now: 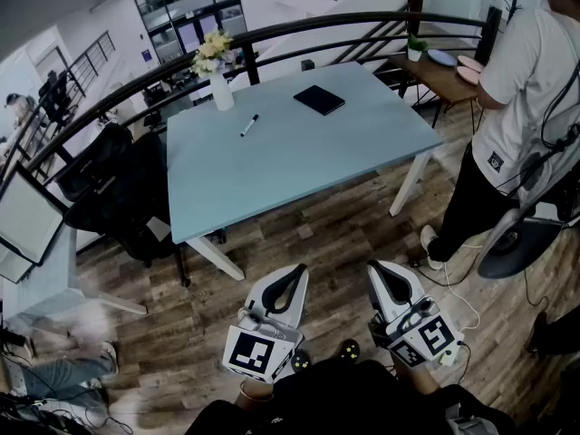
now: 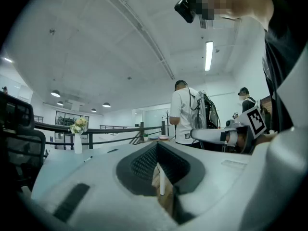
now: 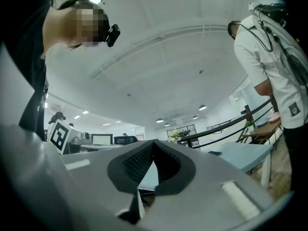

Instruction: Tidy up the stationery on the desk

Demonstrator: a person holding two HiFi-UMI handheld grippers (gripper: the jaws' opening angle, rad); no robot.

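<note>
grippers: left gripper [image 1: 295, 272] and right gripper [image 1: 375, 268] closed, empty | risk: pen [image 1: 249, 125] may roll if nudged, nearby vase [image 1: 222, 93] may tip

Lt-blue desk [image 1: 299, 152], blk notebook [image 1: 319, 99], wht vase [image 1: 222, 93]

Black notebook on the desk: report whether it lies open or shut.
Shut. The black notebook lies flat on the desk, showing one plain dark cover and no spread pages.
</note>
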